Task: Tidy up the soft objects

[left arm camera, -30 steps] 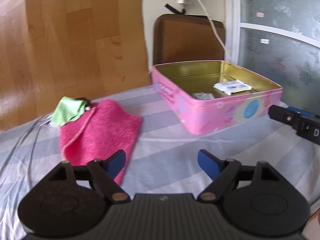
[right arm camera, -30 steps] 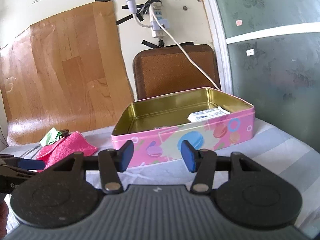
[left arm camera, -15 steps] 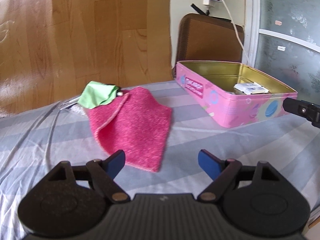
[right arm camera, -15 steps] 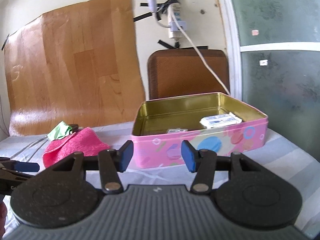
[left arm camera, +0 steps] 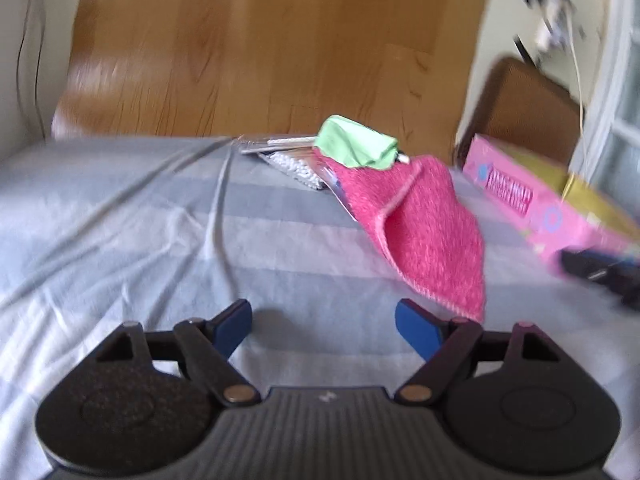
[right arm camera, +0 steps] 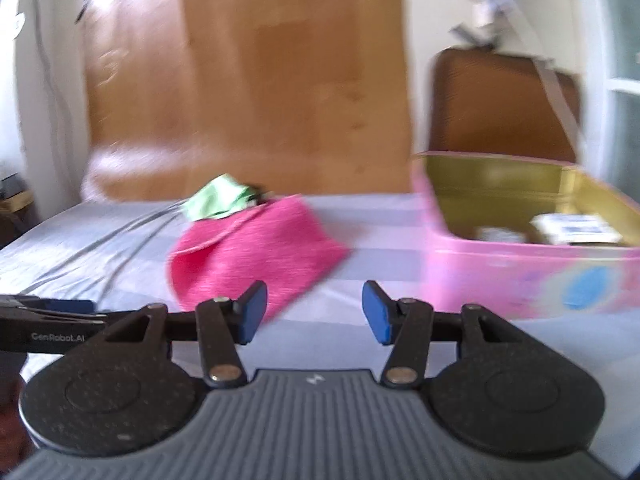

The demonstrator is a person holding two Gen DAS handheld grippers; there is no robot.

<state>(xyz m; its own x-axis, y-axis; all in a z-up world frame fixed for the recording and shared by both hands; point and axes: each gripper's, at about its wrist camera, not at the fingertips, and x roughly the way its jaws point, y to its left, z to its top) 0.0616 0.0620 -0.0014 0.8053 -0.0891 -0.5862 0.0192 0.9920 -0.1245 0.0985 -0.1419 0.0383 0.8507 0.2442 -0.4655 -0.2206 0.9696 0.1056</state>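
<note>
Pink towel (left arm camera: 424, 232) is what we have ahead of both claws, lying on the striped grey sheet (left arm camera: 120, 216) that covers the surface. Nearest to us, our left claw (left arm camera: 323, 330) has its blue pads spread wide with nothing between them, over bare sheet; the towel's near corner reaches just past its right pad. Our right claw (right arm camera: 314, 312) has its pads set moderately apart, also empty, with the towel's near edge just beyond its left pad. To our left the sheet runs wrinkled and uncluttered out to its edge. A band of bare sheet separates the towel (right arm camera: 256, 252) from the pink tin (right arm camera: 532, 276) on our right, whose near wall rises straight and whose top is open, with a few small packets inside. Farther on, a green cloth (left arm camera: 356, 144) sits bunched on the towel's far end, beside a clear packet of white sticks (left arm camera: 296, 162). Behind these stand a wood-patterned panel (left arm camera: 260, 48) and a brown chair back (right arm camera: 504, 104).
</note>
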